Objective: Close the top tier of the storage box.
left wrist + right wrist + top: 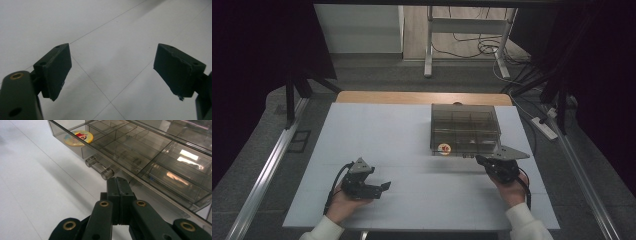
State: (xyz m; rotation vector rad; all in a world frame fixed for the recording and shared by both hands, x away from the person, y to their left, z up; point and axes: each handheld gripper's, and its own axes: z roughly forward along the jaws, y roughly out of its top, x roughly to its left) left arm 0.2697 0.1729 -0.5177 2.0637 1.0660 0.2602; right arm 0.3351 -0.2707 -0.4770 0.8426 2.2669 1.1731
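A smoky clear plastic box [464, 129] with several compartments stands at the right back of the white table [402, 135]. A round cartoon sticker [78, 137] sits at its front left corner, and a clear bar handle [99, 167] sticks out from the front wall. My right gripper [118, 180] is shut with nothing between its jaws, its tip just short of the handle's near end. From above, the right gripper [480, 160] lies at the box's front right corner. My left gripper [384, 186] rests low at the front left, open over bare table, fingers [56, 70] wide apart.
The table's wooden far edge [422, 97] runs behind the box. Metal rails [267, 165] flank the table on both sides. A power strip [544, 127] and cables lie on the floor at the right. A white stand [428, 45] is farther back.
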